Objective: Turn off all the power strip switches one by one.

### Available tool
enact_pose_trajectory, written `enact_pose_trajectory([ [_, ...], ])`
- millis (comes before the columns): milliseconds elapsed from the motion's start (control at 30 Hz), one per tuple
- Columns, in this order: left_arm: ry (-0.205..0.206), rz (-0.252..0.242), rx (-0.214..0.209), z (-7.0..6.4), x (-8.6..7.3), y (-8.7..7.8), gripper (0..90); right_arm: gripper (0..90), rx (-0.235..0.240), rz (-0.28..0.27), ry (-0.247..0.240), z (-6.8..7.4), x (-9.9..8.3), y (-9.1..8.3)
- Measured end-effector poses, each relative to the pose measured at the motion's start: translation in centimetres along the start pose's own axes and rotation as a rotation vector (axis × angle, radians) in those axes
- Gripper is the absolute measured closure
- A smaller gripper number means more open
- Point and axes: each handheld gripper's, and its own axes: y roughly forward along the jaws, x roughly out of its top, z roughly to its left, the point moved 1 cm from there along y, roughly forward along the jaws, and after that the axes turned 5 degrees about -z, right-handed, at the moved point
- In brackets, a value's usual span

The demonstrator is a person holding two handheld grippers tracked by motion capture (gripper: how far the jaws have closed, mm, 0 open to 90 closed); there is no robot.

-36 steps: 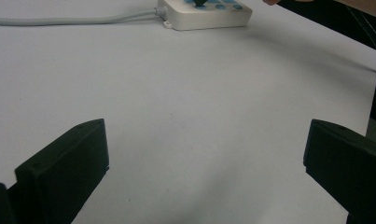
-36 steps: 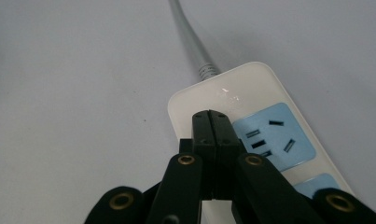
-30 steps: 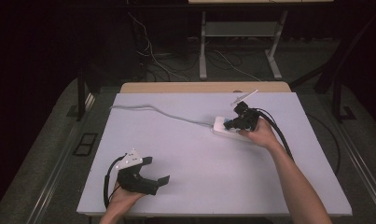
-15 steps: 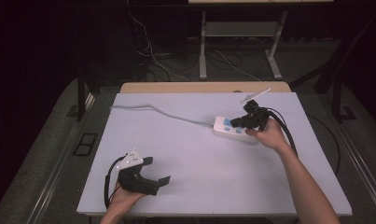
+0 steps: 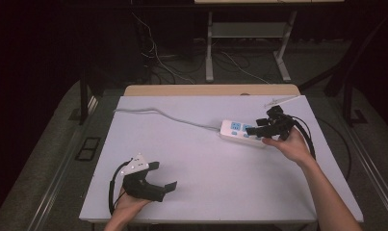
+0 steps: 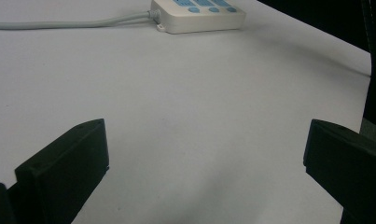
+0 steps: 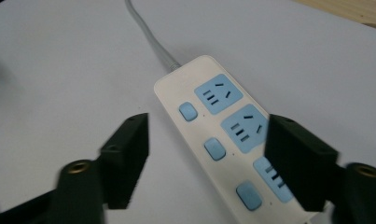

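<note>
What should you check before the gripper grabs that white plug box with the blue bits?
1. Right gripper open: ok, its jaws stand wide apart.
2. Power strip between those jaws: ok, the jaws stand either side of it, above its body.
3. Jaws already touching the strip: cannot tell.
4. Sockets free of plugs: ok, the blue sockets and buttons show bare.
5. Grey cord out of the way: ok, it trails off the far end across the table.
6. Left gripper out of the way: ok, it sits open near the table's near edge, far from the strip.
</note>
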Motion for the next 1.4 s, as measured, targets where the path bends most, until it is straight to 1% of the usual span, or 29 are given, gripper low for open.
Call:
enact_pose_trajectory([
  [67,0.0,-0.002,-0.001,0.0,0.0,0.0,0.0,11.7,-0.01,-0.008,0.005,0.2,-0.4,-0.7],
  [100,0.0,-0.002,-0.001,0.0,0.0,0.0,0.0,9.2,-0.003,-0.012,0.006,0.3,-0.6,-1.0],
  [133,-0.001,-0.003,-0.001,-0.1,0.0,0.0,0.0,8.5,0.001,-0.023,0.016,0.4,-0.8,-1.4],
  [167,0.0,-0.003,-0.002,-0.1,0.0,0.0,0.0,0.0,0.006,-0.02,0.029,0.5,-0.9,-1.7],
  [267,-0.002,-0.003,0.003,0.0,0.0,0.0,0.0,0.3,0.031,-0.022,0.037,1.0,-1.6,-2.5],
  [367,-0.009,-0.009,0.009,0.1,0.0,-0.1,0.0,0.3,0.037,-0.042,0.04,1.6,-2.4,-3.3],
  [467,-0.01,-0.012,0.013,0.2,0.0,-0.2,0.0,0.3,0.06,-0.063,0.054,2.1,-3.2,-3.9],
  [567,-0.012,-0.01,0.015,0.3,0.0,-0.2,0.0,0.3,0.071,-0.076,0.055,2.8,-4.0,-4.4],
  [667,-0.013,-0.01,0.016,0.4,0.0,-0.2,0.0,0.3,0.078,-0.089,0.066,3.3,-5.0,-4.8],
  [800,-0.014,-0.012,0.017,0.4,0.0,-0.2,0.0,0.3,0.063,-0.107,0.061,4.2,-6.5,-5.3],
  [933,-0.017,-0.011,0.017,0.4,0.0,-0.2,0.0,0.3,0.063,-0.133,0.062,5.2,-8.1,-5.8],
  [1033,-0.019,-0.01,0.019,0.4,0.0,-0.3,0.0,0.3,0.063,-0.142,0.056,5.8,-9.2,-6.1],
  [1233,-0.02,-0.017,0.022,0.5,0.0,-0.4,0.0,0.4,0.045,-0.165,0.056,6.6,-11.1,-6.7],
  [1300,-0.022,-0.017,0.023,0.5,-0.1,-0.5,0.0,0.4,0.04,-0.167,0.067,6.7,-11.8,-6.8],
  [1400,-0.021,-0.014,0.025,0.6,-0.1,-0.5,0.0,0.4,0.037,-0.164,0.071,6.9,-12.9,-7.0],
])
